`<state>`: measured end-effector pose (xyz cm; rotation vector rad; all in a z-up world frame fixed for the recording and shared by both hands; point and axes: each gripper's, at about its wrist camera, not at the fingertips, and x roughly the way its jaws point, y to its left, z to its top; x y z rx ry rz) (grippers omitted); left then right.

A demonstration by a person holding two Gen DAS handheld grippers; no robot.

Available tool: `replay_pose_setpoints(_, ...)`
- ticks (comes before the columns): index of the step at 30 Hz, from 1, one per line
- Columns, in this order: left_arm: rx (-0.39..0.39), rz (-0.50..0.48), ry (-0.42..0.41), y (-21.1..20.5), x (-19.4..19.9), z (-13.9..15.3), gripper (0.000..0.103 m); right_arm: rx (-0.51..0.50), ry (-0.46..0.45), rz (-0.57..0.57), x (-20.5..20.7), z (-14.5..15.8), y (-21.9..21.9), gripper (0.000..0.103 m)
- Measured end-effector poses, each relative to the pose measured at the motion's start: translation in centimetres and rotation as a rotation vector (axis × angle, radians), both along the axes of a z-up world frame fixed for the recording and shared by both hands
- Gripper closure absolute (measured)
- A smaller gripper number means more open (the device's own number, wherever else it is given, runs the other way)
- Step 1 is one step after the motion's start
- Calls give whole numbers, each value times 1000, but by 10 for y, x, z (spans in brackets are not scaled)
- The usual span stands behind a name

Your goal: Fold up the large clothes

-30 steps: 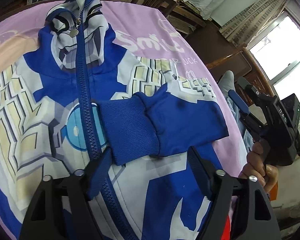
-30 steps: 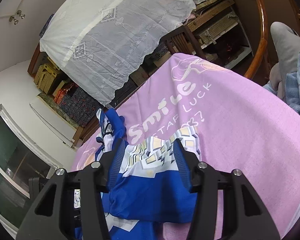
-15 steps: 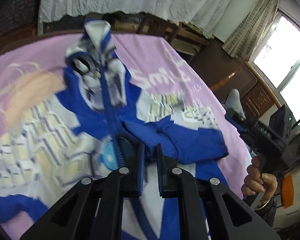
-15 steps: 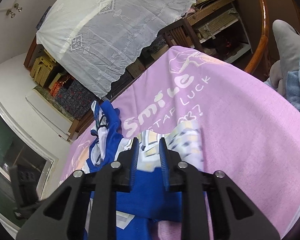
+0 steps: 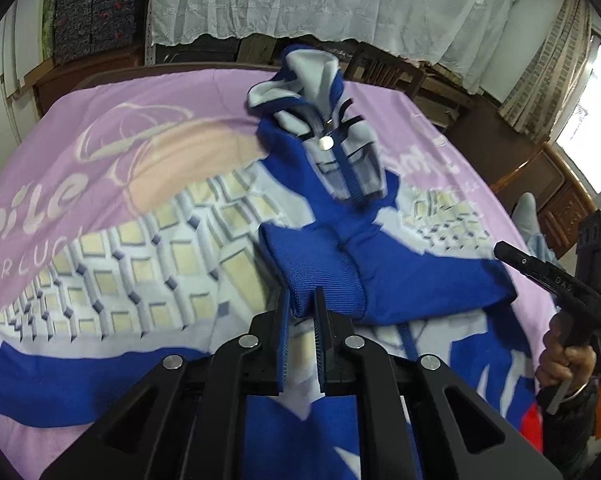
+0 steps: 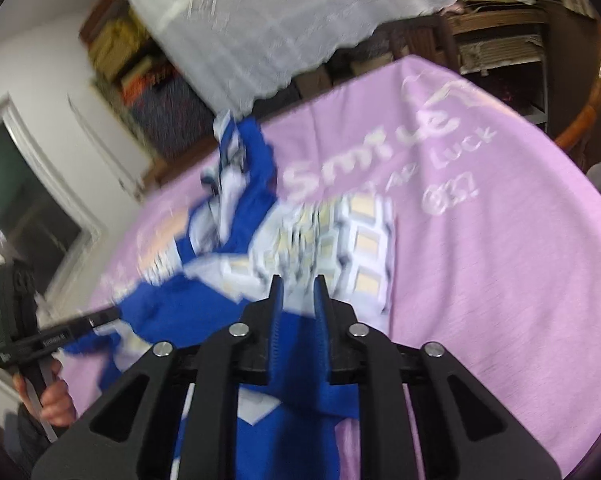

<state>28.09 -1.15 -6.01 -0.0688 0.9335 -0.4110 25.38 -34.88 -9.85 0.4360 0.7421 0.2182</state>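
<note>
The worktop is covered by a pink printed cloth (image 5: 100, 152), and the task garment, a blue and white zip hoodie (image 5: 204, 248), lies spread front-up across it, hood (image 5: 308, 76) at the far side and hem toward the operator. Its zip (image 5: 342, 168) runs down the middle of the chest.

Step in hand, as judged from the layout: the sleeve-folding stage. 1 sleeve (image 5: 380, 276) is already laid across the chest, ending in a ribbed blue cuff (image 5: 316, 276) near the zip.

Left gripper (image 5: 300, 312): the jaws are drawn almost together with the near edge of the cuff caught between the pads; this reads as a pinch grip on the cuff.

Right gripper (image 6: 298, 300): the jaws are closing, with blue fabric of the hoodie between them at the garment's right shoulder side; the right wrist view is motion-blurred, so whether the pads already press on the cloth cannot be confirmed. In the left wrist view this tool appears at the right edge, carried in a hand (image 5: 564, 364).

Next move, as a judgement:
1. Confirm that both grips are firm
2. Position the cuff so the sleeve lies flat within the body outline
3. Keep the fabric taut between both grippers to avoid wrinkles
4. Avoid dragging the pink cloth along with the garment
</note>
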Motion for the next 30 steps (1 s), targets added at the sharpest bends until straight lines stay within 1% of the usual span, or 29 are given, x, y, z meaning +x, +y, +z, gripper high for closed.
replay_pose_setpoints(3, 1, 35, 40, 12, 3, -17, 92, -30, 85, 45, 10, -15, 11, 89)
replay_pose_setpoints(4, 4, 41, 52, 15, 3, -21, 96, -37, 107, 54, 12, -19, 13, 89)
replay_pose_setpoints(5, 4, 43, 63, 17, 4, -23, 96, -50, 128, 57, 13, -23, 16, 90)
replay_pose_setpoints(8, 26, 44, 77, 18, 0, -24, 96, -55, 127, 59, 12, -23, 16, 89)
replay_pose_setpoints(9, 36, 53, 62, 19, -4, -21, 96, -47, 124, 55, 11, -23, 15, 89)
replay_pose_setpoints(10, 43, 60, 42, 19, -7, -18, 95, -38, 106, 41, 9, -19, 12, 87)
replay_pose_setpoints(12, 48, 64, -13, 16, -13, -3, 86, -16, 47, 4, 4, -9, 4, 87)
replay_pose_setpoints(13, 39, 55, -30, 13, -14, 4, 76, 0, 25, -4, 4, -5, 3, 87)
replay_pose_setpoints(14, 29, 38, -42, 8, -14, 11, 68, 23, 3, -13, 4, 0, -1, 87)
replay_pose_setpoints(17, 34, -37, -52, -22, -8, 22, 66, 52, -13, -19, 14, 9, -4, 87)
replay_pose_setpoints(18, 35, -65, -40, -35, -1, 21, 66, 46, -8, -22, 18, 11, -2, 87)
replay_pose_setpoints(20, 37, -87, -6, -51, 11, 12, 66, 26, 12, -26, 30, 9, 0, 87)
replay_pose_setpoints(22, 56, -83, 39, -63, 27, -6, 66, 12, 44, -28, 39, 3, 0, 87)
replay_pose_setpoints(24, 45, -85, 66, -65, 36, -21, 68, -5, 92, -38, 45, -7, -2, 87)
replay_pose_setpoints(25, 34, -86, 65, -64, 38, -24, 69, -9, 140, -53, 50, -16, -7, 90)
replay_pose_setpoints(26, 29, -87, 58, -63, 38, -25, 68, 8, 168, -58, 51, -23, -9, 90)
replay_pose_setpoints(27, 29, -90, 47, -63, 37, -26, 68, 41, 163, -63, 51, -25, -14, 90)
replay_pose_setpoints(30, 44, -93, 21, -65, 33, -28, 68, 89, 174, -66, 50, -26, -19, 90)
